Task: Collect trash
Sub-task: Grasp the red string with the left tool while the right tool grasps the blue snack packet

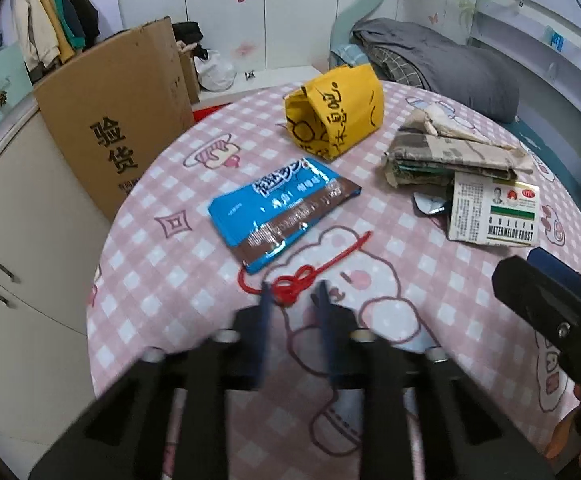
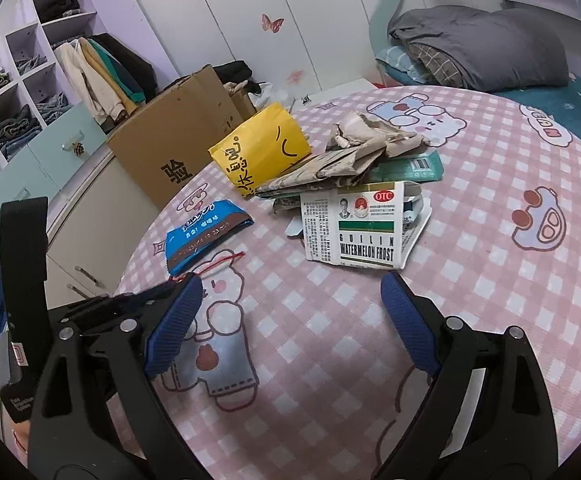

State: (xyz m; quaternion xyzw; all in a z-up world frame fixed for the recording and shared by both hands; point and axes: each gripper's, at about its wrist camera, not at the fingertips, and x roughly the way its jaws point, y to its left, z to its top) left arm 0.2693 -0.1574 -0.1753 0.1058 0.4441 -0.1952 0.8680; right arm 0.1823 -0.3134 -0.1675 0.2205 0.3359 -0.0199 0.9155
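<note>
A red string (image 1: 294, 285) with a knot lies on the pink checked tablecloth (image 1: 170, 280). My left gripper (image 1: 293, 294) has its blurred blue fingers close against both sides of the knot. Behind it lie a blue snack wrapper (image 1: 282, 208), a yellow paper bag (image 1: 334, 116), crumpled newspaper (image 1: 450, 152) and a flattened white medicine box (image 1: 494, 212). My right gripper (image 2: 290, 282) stands open just above the cloth with nothing between its fingers. The medicine box (image 2: 354, 228) lies just beyond it, with the wrapper (image 2: 206, 236) and the string (image 2: 226, 260) to its left.
A tall cardboard box (image 1: 118, 120) leans against a cabinet (image 1: 22, 240) past the table's left edge. A bed with a grey blanket (image 1: 450, 64) lies behind the table. The right gripper's black arm (image 1: 550, 304) reaches in close beside the left gripper.
</note>
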